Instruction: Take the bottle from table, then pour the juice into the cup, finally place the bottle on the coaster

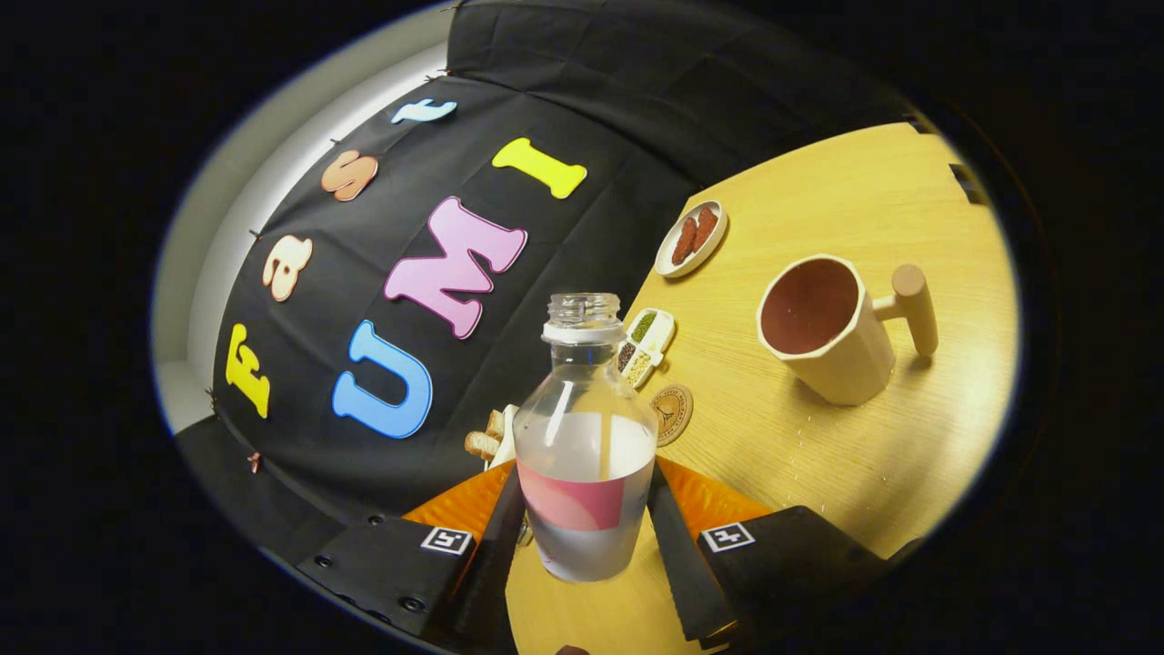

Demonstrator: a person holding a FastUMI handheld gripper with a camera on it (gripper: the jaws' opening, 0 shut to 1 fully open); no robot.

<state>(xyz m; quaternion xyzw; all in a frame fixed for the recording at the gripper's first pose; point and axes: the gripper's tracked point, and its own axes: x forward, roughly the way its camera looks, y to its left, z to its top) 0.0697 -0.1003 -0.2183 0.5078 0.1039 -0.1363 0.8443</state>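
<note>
My gripper (587,518) is shut on a clear bottle (587,437) with a pink label and no cap; both black fingers (673,546) press on its lower body. The bottle is lifted off the table and holds pale liquid up to about its shoulder. The whole view is tilted. A cream cup (823,327) with a dark red inside and a wooden peg handle stands beyond the fingers to the right, its mouth open and facing me. A round brown coaster (673,414) lies on the table just behind the bottle, between it and the cup.
The wooden table (818,455) carries a small divided tray of seeds (644,346) behind the bottle, an oval dish with red-brown pieces (693,238) farther back, and bread pieces (486,438) left of the bottle near the black cloth wall.
</note>
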